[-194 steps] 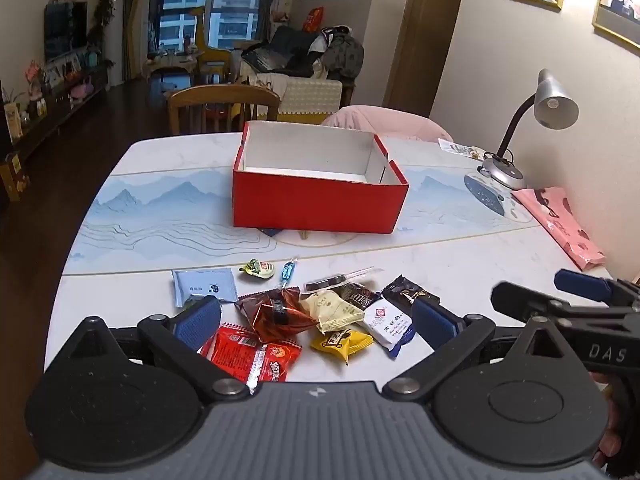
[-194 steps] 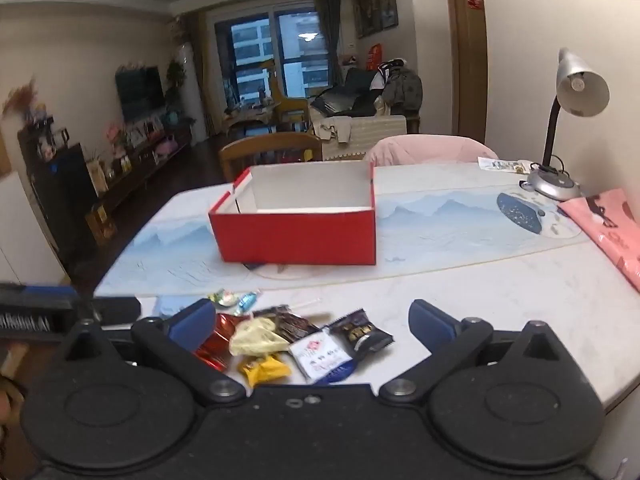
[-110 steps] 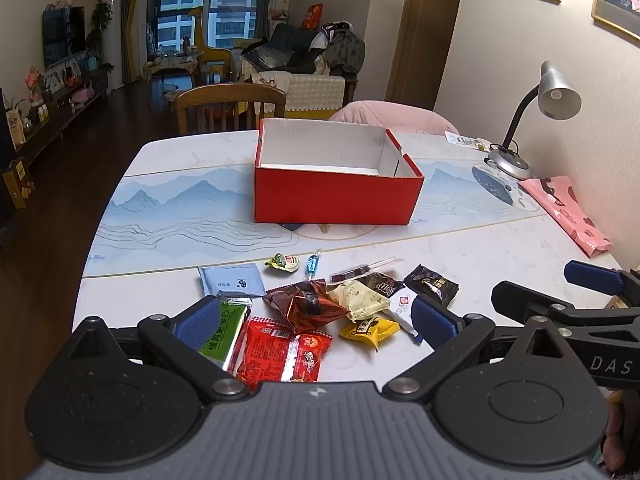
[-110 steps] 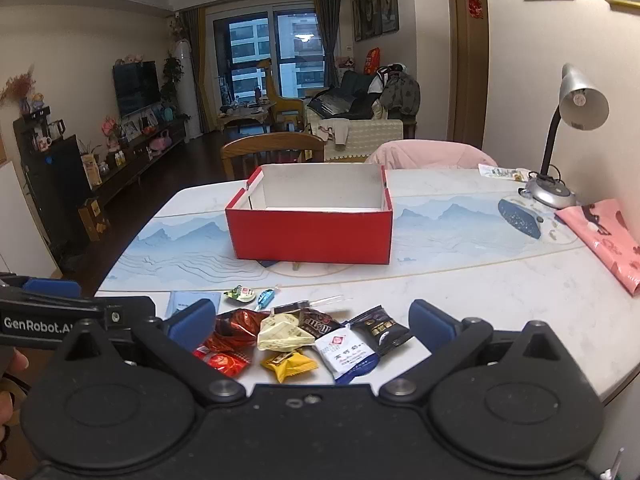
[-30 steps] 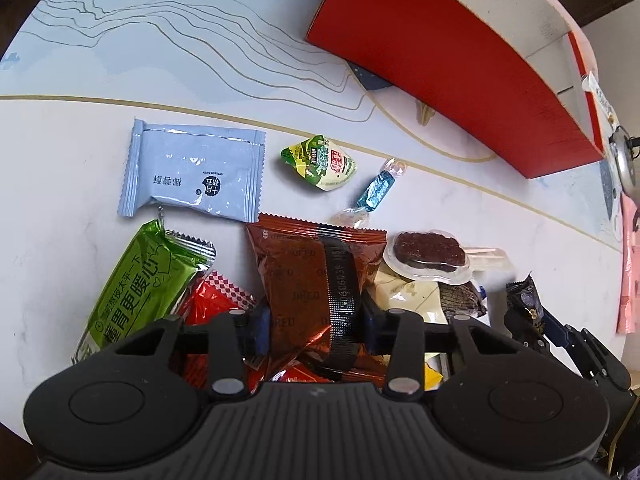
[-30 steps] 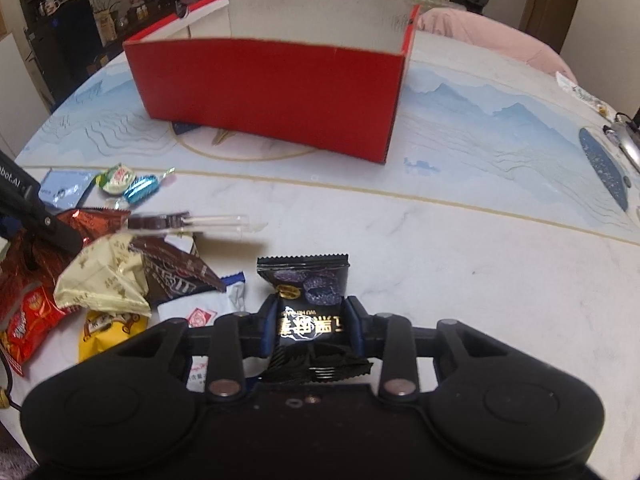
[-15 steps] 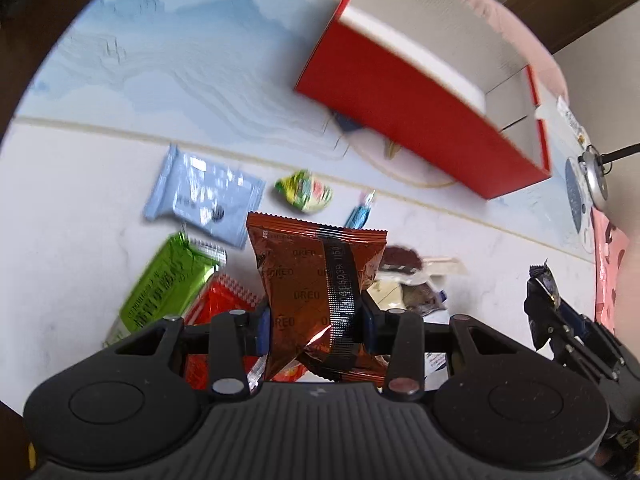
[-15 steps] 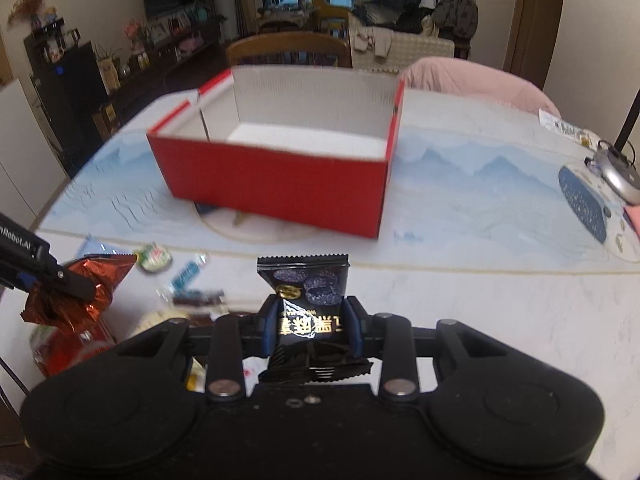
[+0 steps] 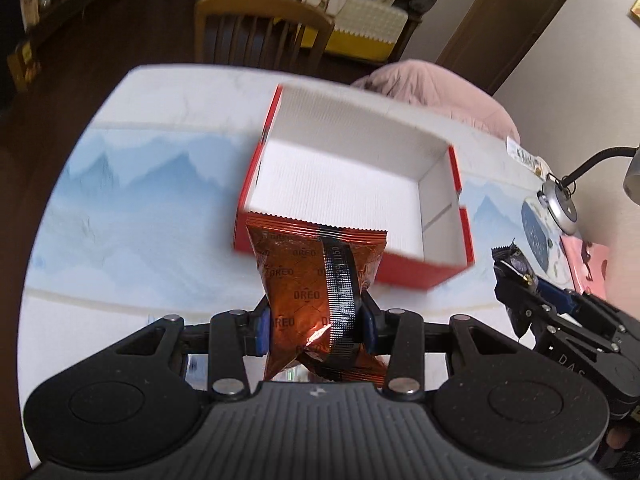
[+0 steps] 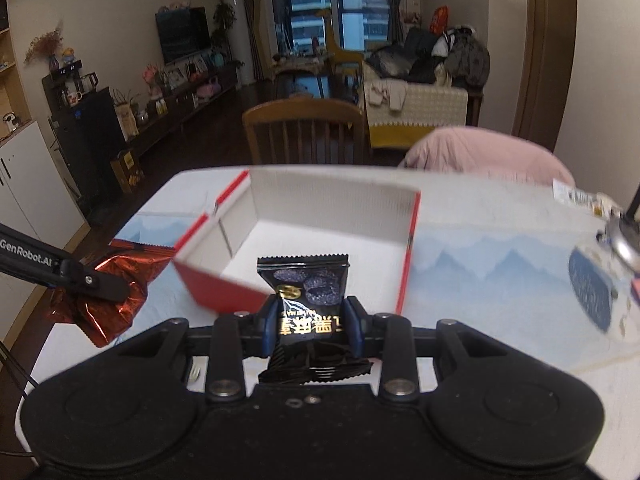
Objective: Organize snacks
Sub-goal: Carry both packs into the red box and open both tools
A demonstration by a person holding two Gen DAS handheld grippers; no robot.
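Note:
My left gripper (image 9: 316, 324) is shut on a copper-red Oreo packet (image 9: 312, 272) and holds it in the air just in front of the near wall of the open red box (image 9: 424, 276). The box has a white, empty inside. My right gripper (image 10: 310, 326) is shut on a small black snack packet (image 10: 306, 292) and holds it above the box's near wall (image 10: 216, 292). The left gripper with the Oreo packet (image 10: 108, 292) shows at the left of the right wrist view. The right gripper with the black packet (image 9: 514, 264) shows at the right of the left wrist view.
The box sits on a white table with a blue mountain-print runner (image 9: 132, 208). A desk lamp (image 9: 560, 200) and a pink packet (image 9: 588, 260) are at the far right. A wooden chair (image 10: 304, 132) and a pink-covered chair (image 10: 480, 152) stand behind the table.
Both grippers have lifted their packets off the table and moved forward to the red box. The loose snack pile has dropped out of view below them.

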